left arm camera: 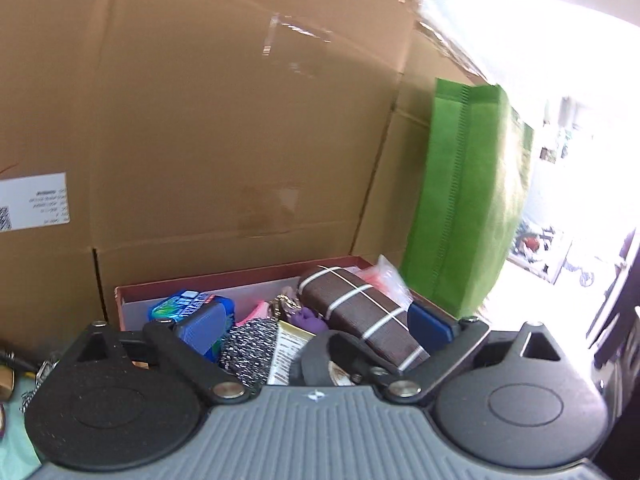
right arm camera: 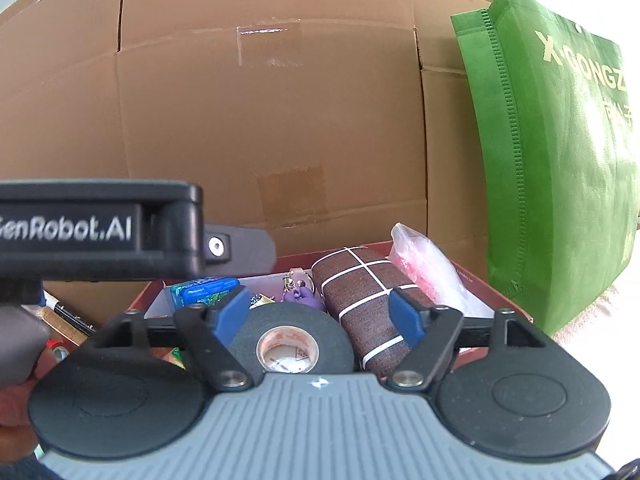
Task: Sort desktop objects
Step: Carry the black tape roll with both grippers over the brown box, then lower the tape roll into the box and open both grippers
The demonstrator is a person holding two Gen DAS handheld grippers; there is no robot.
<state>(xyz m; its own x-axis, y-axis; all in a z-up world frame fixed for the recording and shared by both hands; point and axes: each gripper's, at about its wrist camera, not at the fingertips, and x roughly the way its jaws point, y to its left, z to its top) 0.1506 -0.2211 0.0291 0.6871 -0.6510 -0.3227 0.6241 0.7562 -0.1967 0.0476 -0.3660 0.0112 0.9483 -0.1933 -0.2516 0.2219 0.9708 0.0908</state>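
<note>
A red-rimmed box (left arm camera: 240, 276) with a white inside holds the sorted things: a blue candy pack (left arm camera: 180, 304), a speckled cloth (left arm camera: 250, 352), a brown case with white stripes (left arm camera: 360, 312) and a black tape roll (left arm camera: 320, 356). My left gripper (left arm camera: 316, 320) hovers over them, open wide and gripping nothing. In the right wrist view the black tape roll (right arm camera: 288, 340) lies flat in the box (right arm camera: 512, 304) between the pads of my right gripper (right arm camera: 318, 316), which is open and not pressing on it. Its right pad overlaps the brown case (right arm camera: 360, 296).
A large cardboard carton (right arm camera: 260, 120) stands right behind the box. A green fabric bag (right arm camera: 560, 160) stands at the right. A purple toy (right arm camera: 304, 298) and a pink plastic bag (right arm camera: 424, 268) lie in the box. Pens (right arm camera: 68, 316) lie left of it. The left gripper's body (right arm camera: 100, 228) crosses the left side.
</note>
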